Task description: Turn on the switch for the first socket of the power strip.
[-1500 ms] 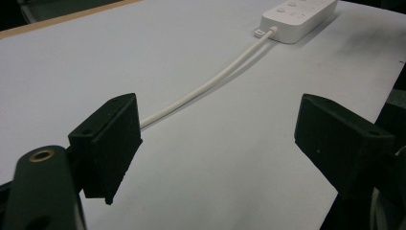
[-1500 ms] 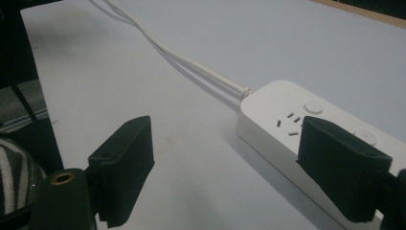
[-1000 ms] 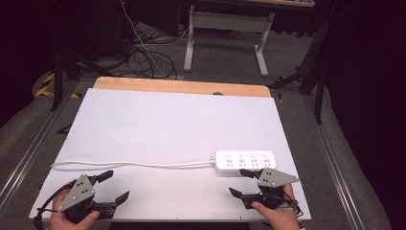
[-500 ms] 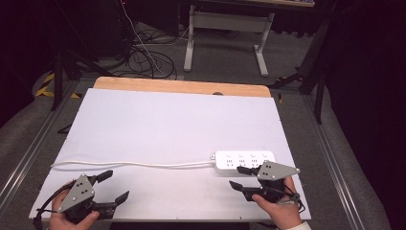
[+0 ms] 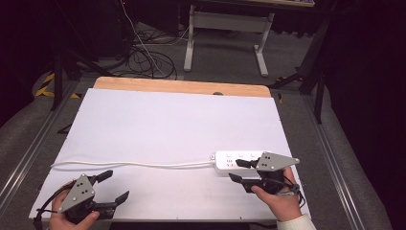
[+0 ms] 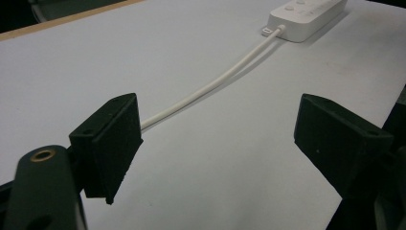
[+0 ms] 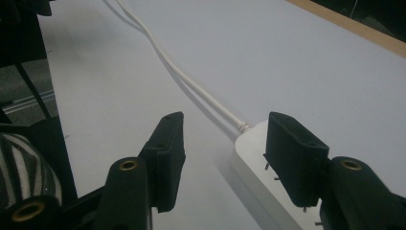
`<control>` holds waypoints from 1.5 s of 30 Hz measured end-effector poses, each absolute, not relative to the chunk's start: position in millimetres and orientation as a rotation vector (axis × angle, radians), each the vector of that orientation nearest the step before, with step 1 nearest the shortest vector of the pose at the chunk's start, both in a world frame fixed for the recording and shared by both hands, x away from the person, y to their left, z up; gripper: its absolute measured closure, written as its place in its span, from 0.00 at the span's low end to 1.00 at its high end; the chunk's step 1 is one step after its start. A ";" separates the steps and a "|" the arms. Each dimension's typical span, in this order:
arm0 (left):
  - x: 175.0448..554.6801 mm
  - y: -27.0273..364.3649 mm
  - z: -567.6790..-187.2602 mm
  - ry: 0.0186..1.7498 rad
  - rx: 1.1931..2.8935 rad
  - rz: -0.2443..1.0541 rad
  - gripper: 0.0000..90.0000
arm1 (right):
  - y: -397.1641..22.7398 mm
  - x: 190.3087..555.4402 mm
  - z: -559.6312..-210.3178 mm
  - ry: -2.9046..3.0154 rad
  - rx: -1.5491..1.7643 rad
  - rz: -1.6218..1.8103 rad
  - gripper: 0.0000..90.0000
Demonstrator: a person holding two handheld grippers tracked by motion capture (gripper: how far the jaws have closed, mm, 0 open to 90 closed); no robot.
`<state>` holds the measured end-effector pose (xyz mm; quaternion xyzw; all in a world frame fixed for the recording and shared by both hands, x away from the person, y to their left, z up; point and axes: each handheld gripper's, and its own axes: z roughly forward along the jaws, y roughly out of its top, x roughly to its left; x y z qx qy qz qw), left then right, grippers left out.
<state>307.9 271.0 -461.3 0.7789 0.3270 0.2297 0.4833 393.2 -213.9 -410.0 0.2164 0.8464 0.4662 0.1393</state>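
The work in hand looks to be at its very beginning: the white power strip (image 5: 238, 161) lies flat on the white table cover (image 5: 163, 124) near its front right corner, ungrasped, and its white cord (image 5: 129, 164) runs leftward across the cover in a loose line toward the left edge, with nothing yet lifted or gathered. The right gripper (image 5: 242, 171) is the closer of the two; in the high view it sits at the near edge of the strip, and in the right gripper view its jaws stand apart with the strip's cord end (image 7: 249, 139) between them, one jaw over the strip's top and the other beside it over the bare cover, closed on nothing (whether the upper jaw actually touches the plastic cannot be told). Judging by this, the grasp of the strip is what remains, and everything after it. The right hand (image 5: 280, 201) comes in from the bottom edge, wrist low, the gripper pointed left and slightly forward along the table. The left gripper (image 5: 111, 185) rests near the front left corner, held low in the left hand (image 5: 72, 215), its jaws spread wide and empty, aimed rightward; in the left gripper view the cord passes behind its jaws, apart from them.
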 end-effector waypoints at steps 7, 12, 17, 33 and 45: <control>307.5 270.7 -461.1 0.795 1.901 0.561 0.19 | -206.7 407.1 -400.5 2.456 0.618 1.343 0.56; 307.6 270.8 -461.1 0.795 1.902 0.559 0.19 | -205.8 412.7 -400.1 2.461 0.634 1.325 0.59; 307.4 270.4 -461.2 0.797 1.900 0.559 0.19 | -203.8 419.6 -396.7 2.507 0.656 1.298 0.96; 308.3 271.3 -461.4 0.794 1.909 0.564 0.20 | -190.1 460.1 -409.9 2.547 0.767 1.144 1.00; 308.1 270.8 -461.9 0.800 1.911 0.557 0.20 | -186.7 474.1 -421.0 2.562 0.820 1.016 1.00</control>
